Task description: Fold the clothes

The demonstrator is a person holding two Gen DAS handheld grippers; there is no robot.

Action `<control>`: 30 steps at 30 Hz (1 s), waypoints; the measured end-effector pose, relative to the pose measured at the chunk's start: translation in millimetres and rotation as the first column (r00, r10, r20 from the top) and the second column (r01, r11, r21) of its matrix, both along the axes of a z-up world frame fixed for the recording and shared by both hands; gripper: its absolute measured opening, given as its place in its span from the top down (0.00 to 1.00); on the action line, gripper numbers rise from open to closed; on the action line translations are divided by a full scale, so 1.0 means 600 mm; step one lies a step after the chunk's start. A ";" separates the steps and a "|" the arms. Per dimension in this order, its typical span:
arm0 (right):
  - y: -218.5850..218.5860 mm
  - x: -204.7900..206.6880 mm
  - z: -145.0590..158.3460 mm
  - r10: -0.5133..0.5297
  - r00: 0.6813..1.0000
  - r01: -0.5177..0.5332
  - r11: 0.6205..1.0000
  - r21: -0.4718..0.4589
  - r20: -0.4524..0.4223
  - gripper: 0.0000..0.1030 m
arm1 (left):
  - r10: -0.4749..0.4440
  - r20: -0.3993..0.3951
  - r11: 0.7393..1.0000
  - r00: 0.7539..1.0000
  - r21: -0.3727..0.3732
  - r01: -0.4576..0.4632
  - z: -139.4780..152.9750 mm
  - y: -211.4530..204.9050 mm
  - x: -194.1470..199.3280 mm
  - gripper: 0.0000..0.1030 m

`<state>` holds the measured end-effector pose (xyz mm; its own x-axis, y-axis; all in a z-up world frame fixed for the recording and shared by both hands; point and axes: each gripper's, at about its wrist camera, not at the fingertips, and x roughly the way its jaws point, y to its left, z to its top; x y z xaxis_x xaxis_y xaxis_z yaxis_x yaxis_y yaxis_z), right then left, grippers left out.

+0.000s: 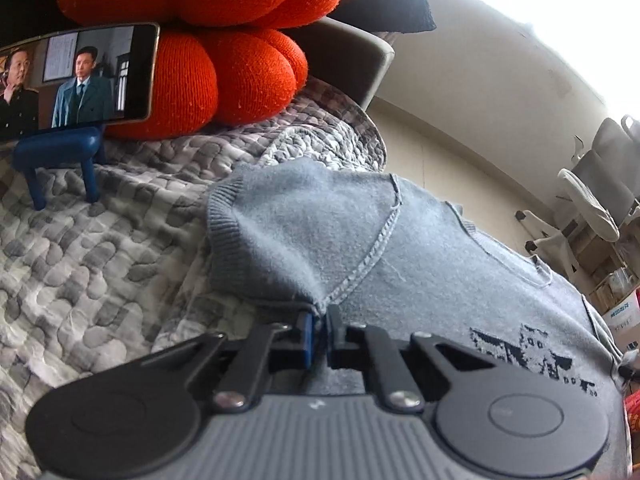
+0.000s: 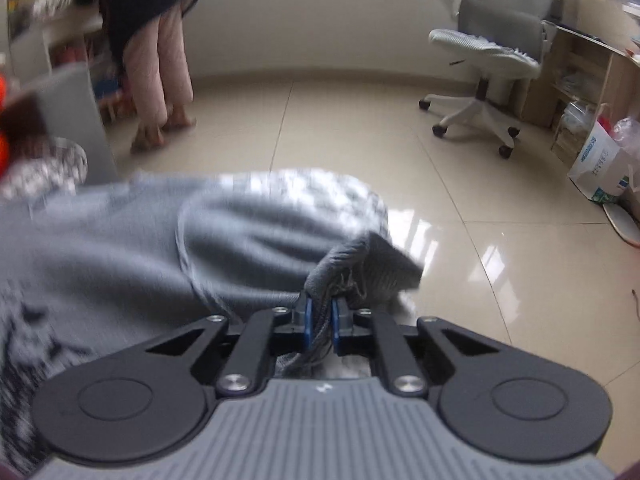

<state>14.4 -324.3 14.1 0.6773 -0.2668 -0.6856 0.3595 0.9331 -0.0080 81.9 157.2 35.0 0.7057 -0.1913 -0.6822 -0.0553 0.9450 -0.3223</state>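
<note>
A grey sweatshirt (image 1: 440,264) with a dark pixel print lies on a quilted grey cover (image 1: 100,264). In the left wrist view my left gripper (image 1: 320,316) is shut on a pinch of the sweatshirt where a sleeve seam meets the body; the ribbed cuff lies folded just ahead of it. In the right wrist view my right gripper (image 2: 319,308) is shut on the ribbed cuff end of the grey sweatshirt (image 2: 120,248), at the cover's edge above the floor. The cloth there is blurred.
An orange knot cushion (image 1: 208,44) and a phone on a blue stand (image 1: 76,76) sit at the back of the cover. A person (image 2: 152,40) stands bent over across the tiled floor. A white office chair (image 2: 488,52), a desk and a bag (image 2: 600,168) stand at the right.
</note>
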 end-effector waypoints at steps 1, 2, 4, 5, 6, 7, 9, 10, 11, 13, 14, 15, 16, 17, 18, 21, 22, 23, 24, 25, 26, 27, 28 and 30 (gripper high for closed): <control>-0.004 -0.004 0.001 -0.012 1.000 0.012 1.000 0.016 0.016 0.90 | 0.001 0.000 1.000 1.000 -0.007 -0.001 0.000 0.003 -0.001 0.93; -0.012 -0.007 0.003 -0.031 0.999 0.029 0.998 0.052 0.029 0.89 | 0.001 0.000 1.000 1.000 -0.013 -0.001 0.000 0.005 -0.002 0.92; -0.025 -0.010 0.004 -0.050 0.998 0.045 0.993 0.107 0.047 0.85 | -0.014 -0.001 1.000 1.000 -0.015 0.014 0.001 0.011 -0.005 0.90; -0.029 -0.011 0.006 -0.039 0.998 0.033 0.993 0.116 0.049 0.83 | -0.028 -0.002 0.999 1.000 -0.024 0.028 0.002 0.016 -0.007 0.90; -0.030 -0.012 0.009 -0.027 0.998 0.022 0.993 0.116 0.047 0.77 | -0.040 -0.004 0.999 0.999 -0.037 0.039 0.002 0.022 -0.009 0.89; -0.030 -0.013 0.013 -0.017 0.999 0.011 0.993 0.115 0.047 0.66 | -0.044 -0.009 0.997 0.999 -0.064 0.043 0.002 0.030 -0.012 0.85; -0.036 -0.019 0.022 -0.041 0.997 0.033 0.994 0.109 0.070 0.52 | -0.046 -0.017 0.992 0.999 -0.118 0.044 0.001 0.046 -0.016 0.80; -0.038 -0.020 0.026 -0.059 0.995 0.049 0.993 0.109 0.084 0.52 | -0.044 -0.020 0.989 0.999 -0.139 0.041 0.000 0.053 -0.017 0.77; -0.046 -0.021 0.029 -0.074 0.993 0.062 0.990 0.123 0.091 0.52 | -0.042 -0.022 0.987 0.999 -0.156 0.038 0.000 0.059 -0.018 0.76; -0.050 -0.015 0.035 -0.086 0.991 0.073 0.989 0.127 0.101 0.52 | -0.031 -0.018 0.987 0.999 -0.159 0.028 0.004 0.068 -0.016 0.65; -0.052 -0.011 0.038 -0.091 0.990 0.077 0.989 0.128 0.106 0.52 | -0.025 -0.013 0.988 1.000 -0.156 0.022 0.007 0.072 -0.014 0.62; -0.051 -0.003 0.040 -0.079 0.991 0.067 0.991 0.114 0.104 0.52 | -0.018 -0.006 0.989 1.000 -0.148 0.017 0.011 0.074 -0.009 0.58; -0.049 0.006 0.043 -0.067 0.992 0.057 0.993 0.099 0.103 0.52 | -0.011 0.001 0.990 1.000 -0.141 0.011 0.014 0.077 -0.005 0.58; -0.044 0.017 0.046 -0.047 0.993 0.038 0.995 0.089 0.105 0.52 | -0.005 0.007 0.991 1.000 -0.135 0.006 0.017 0.079 0.001 0.57; -0.038 0.028 0.050 -0.027 0.994 0.019 0.997 0.080 0.107 0.52 | -0.001 0.007 0.991 1.000 -0.135 0.001 0.018 0.081 0.009 0.55; -0.007 0.066 0.058 0.036 0.991 -0.048 0.994 0.096 0.125 0.51 | 0.019 0.002 0.992 1.000 -0.129 -0.019 0.014 0.083 0.029 0.50; 0.009 0.081 0.059 0.065 0.990 -0.077 0.993 0.092 0.123 0.51 | 0.034 0.001 0.992 0.999 -0.124 -0.033 0.012 0.084 0.034 0.49; 0.028 0.096 0.059 0.102 0.988 -0.112 0.991 0.074 0.119 0.51 | 0.054 0.001 0.991 0.999 -0.124 -0.053 0.009 0.087 0.039 0.49; 0.047 0.110 0.060 0.133 0.984 -0.141 0.988 0.056 0.116 0.51 | 0.074 0.000 0.989 0.997 -0.130 -0.073 0.005 0.091 0.044 0.49; 0.065 0.124 0.060 0.164 0.980 -0.169 0.985 0.040 0.113 0.51 | 0.092 0.000 0.986 0.996 -0.141 -0.091 0.002 0.095 0.048 0.49; 0.079 0.138 0.058 0.186 0.976 -0.191 0.981 0.041 0.109 0.51 | 0.110 0.002 0.983 0.994 -0.147 -0.108 0.002 0.100 0.053 0.49; 0.093 0.152 0.057 0.208 0.972 -0.214 0.976 0.044 0.105 0.51 | 0.124 0.008 0.982 0.992 -0.141 -0.122 0.002 0.102 0.058 0.49; 0.106 0.167 0.053 0.229 0.969 -0.234 0.971 0.049 0.098 0.51 | 0.132 0.014 0.983 0.991 -0.130 -0.129 0.003 0.103 0.063 0.50; 0.134 0.183 0.044 0.269 0.960 -0.272 0.962 0.034 0.079 0.51 | 0.133 0.031 0.986 0.991 -0.108 -0.129 0.002 0.102 0.073 0.58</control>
